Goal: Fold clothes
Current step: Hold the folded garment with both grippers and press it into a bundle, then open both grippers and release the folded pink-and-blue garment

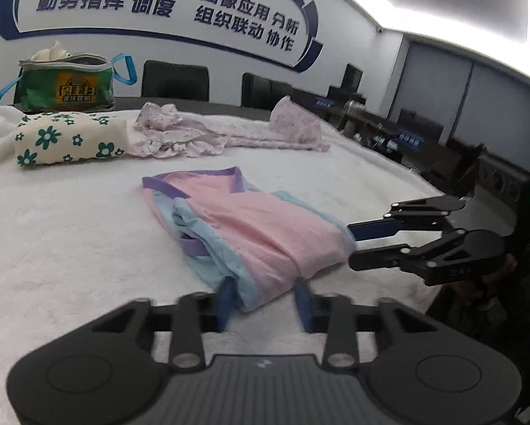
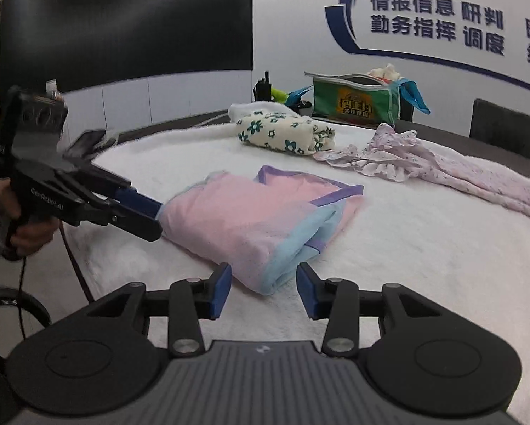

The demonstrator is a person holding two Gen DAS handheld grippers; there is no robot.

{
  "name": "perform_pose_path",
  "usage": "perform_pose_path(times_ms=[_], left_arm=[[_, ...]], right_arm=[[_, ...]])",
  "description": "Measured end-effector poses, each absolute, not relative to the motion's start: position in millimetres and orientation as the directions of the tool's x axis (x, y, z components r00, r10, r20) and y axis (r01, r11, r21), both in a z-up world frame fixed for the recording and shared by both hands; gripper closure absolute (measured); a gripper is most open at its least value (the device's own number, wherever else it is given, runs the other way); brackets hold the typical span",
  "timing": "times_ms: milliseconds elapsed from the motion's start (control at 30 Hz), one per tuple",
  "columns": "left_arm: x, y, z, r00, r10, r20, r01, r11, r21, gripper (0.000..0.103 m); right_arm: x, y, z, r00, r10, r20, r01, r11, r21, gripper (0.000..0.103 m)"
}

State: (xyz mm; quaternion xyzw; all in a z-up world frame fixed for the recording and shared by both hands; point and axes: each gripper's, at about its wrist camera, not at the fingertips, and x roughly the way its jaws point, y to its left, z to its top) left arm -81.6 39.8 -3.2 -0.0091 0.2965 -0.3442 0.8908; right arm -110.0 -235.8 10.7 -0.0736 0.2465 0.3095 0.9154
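A pink garment (image 1: 257, 226) with pale blue panels and purple trim lies folded into a compact bundle on the white fleece table cover (image 1: 70, 233). My left gripper (image 1: 265, 301) is open, and its blue pads straddle the bundle's near corner. From the right, my right gripper (image 1: 351, 246) reaches in, open, with its tips at the bundle's right edge. In the right wrist view the garment (image 2: 250, 219) has its blue-edged corner between the wide-apart pads of the right gripper (image 2: 264, 288). The left gripper (image 2: 158, 217), held by a hand, touches its left edge.
A folded cream cloth with green flowers (image 1: 66, 138) (image 2: 286, 134) and a crumpled lilac floral garment (image 1: 194, 131) (image 2: 424, 163) lie further back. A green bag (image 1: 66, 85) (image 2: 357, 101) stands behind them. Dark chairs (image 1: 174, 79) line the far edge.
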Motion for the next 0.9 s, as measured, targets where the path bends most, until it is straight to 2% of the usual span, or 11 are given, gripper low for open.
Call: perform_pose_path(times_ms=[33,67,100,200,433,533,600,667,767,800,900], left_arm=[[-79.7,40.0,-4.6,0.588,-0.612,-0.529,0.604,0.767,-0.216,0.094],[-77.8,40.3,-6.0,0.589,-0.605,-0.535,0.599,0.772,-0.212,0.096],[-75.3,42.0,-5.6,0.585,-0.608,-0.537,0.599,0.770,-0.220,0.098],[-78.2,48.2,2.6,0.596,-0.606,-0.526,0.605,0.770,-0.203,0.101],[-84.7,55.8,5.3,0.553,-0.622,-0.554,0.642,0.742,-0.192,0.100],[-87.8,68.7,4.0,0.528,-0.640,-0.559,0.635,0.734,-0.241,0.096],[-91.7,83.8,12.4,0.545,-0.663,-0.513,0.625,0.729,-0.279,0.091],[-89.3,93.2,24.7,0.580,-0.685,-0.442,0.607,0.725,-0.327,0.078],[-78.6,91.5,37.6,0.639,-0.681,-0.356,0.576,0.731,-0.364,0.073],[-71.9,83.5,36.9,0.649,-0.668,-0.364,0.558,0.743,-0.369,0.073],[-54.4,55.7,27.8,0.666,-0.606,-0.435,0.493,0.795,-0.353,0.074]], right_arm=[[-108.4,-235.3,9.8,0.679,0.538,-0.500,-0.611,0.791,0.021,0.069],[-106.9,-234.7,8.9,0.671,0.545,-0.503,-0.619,0.785,0.024,0.087],[-106.5,-235.7,8.0,0.668,0.552,-0.499,-0.626,0.780,0.024,0.099],[-106.5,-237.2,9.9,0.676,0.539,-0.502,-0.631,0.776,-0.016,0.101],[-112.8,-252.6,32.9,0.697,0.547,-0.463,-0.626,0.780,-0.021,0.101],[-114.0,-256.2,40.1,0.705,0.541,-0.458,-0.617,0.786,-0.021,0.098],[-114.8,-258.6,44.9,0.710,0.538,-0.454,-0.612,0.791,-0.020,0.095],[-115.7,-261.0,49.7,0.715,0.534,-0.451,-0.606,0.795,-0.020,0.088],[-107.2,-258.8,53.4,0.727,0.515,-0.453,-0.583,0.812,-0.012,0.082],[-102.4,-256.9,53.9,0.732,0.506,-0.455,-0.572,0.820,-0.008,0.077],[-88.0,-251.1,55.4,0.746,0.478,-0.463,-0.538,0.843,0.003,0.075]])
